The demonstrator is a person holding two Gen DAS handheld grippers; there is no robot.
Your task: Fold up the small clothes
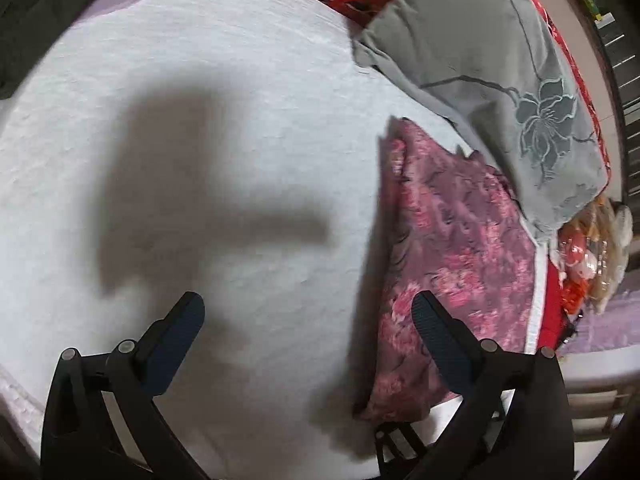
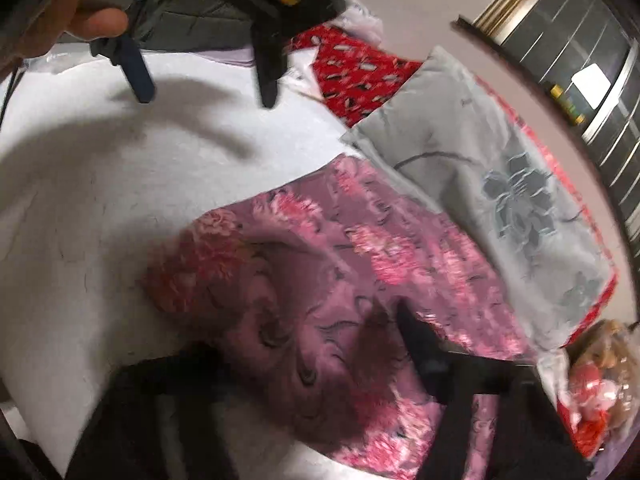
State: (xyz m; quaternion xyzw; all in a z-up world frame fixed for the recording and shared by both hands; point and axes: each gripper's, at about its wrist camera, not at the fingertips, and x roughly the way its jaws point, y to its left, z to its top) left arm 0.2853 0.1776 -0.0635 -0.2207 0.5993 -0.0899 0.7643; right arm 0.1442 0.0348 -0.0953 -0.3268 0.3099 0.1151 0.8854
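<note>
White bedsheet (image 1: 200,120) serves as folding surface. Right gripper (image 2: 304,360) clamps the pink floral garment (image 2: 340,248), ready for folding; left gripper (image 1: 308,332) hovers spread, empty.

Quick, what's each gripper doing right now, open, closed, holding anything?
Left gripper: open, nothing between the jaws.
Right gripper: jaws blurred and buried in the pink floral cloth; a grip cannot be told.

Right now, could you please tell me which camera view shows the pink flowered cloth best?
The right wrist view: the pink flowered cloth fills the middle of the picture, spread on the white sheet beside the grey pillow. The left wrist view catches only a bunched strip of it along the right, partly behind one finger.
</note>
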